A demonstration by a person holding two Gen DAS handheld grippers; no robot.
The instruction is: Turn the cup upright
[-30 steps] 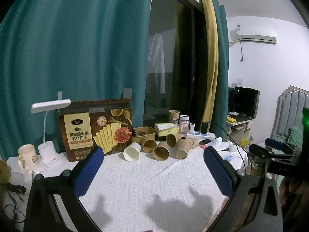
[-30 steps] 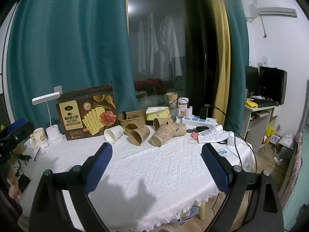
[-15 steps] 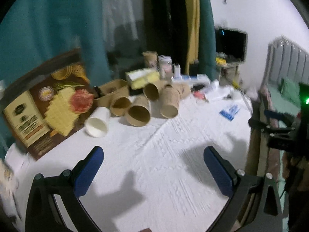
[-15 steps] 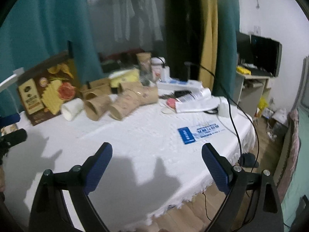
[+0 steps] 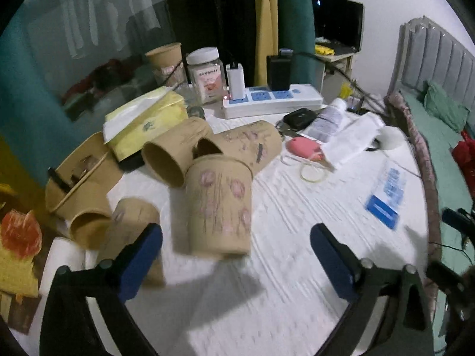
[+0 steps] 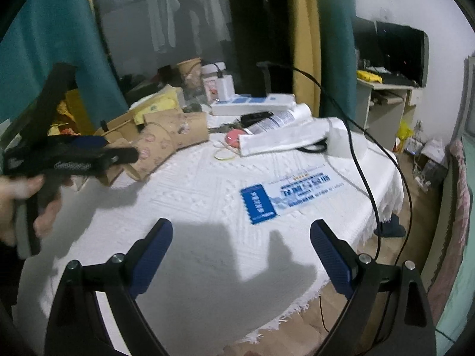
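Note:
Several brown paper cups lie on their sides on the white tablecloth [image 5: 282, 281]. The nearest, a cup printed with pink flowers [image 5: 219, 207], lies in the left wrist view with its base towards me, just ahead of my left gripper [image 5: 236, 255]. The left gripper is open and empty, its blue pads either side of the cup's near end without touching. More tipped cups [image 5: 166, 160] lie behind it. In the right wrist view my right gripper [image 6: 240, 255] is open and empty over bare cloth. The left gripper's body [image 6: 68, 154] shows there, in front of the cups [image 6: 166, 136].
A yellow tissue pack [image 5: 145, 118], a jar [image 5: 207, 74], an upright cup [image 5: 166, 62] and a power strip [image 5: 273, 101] stand at the back. A pink object [image 5: 305, 148], tubes and a blue-white leaflet [image 6: 285, 198] lie to the right. The table edge [image 6: 297, 305] is near.
My left gripper has moved forward and down, close to the flowered cup. My right gripper has moved forward and tilted down over the cloth. Both stay open.

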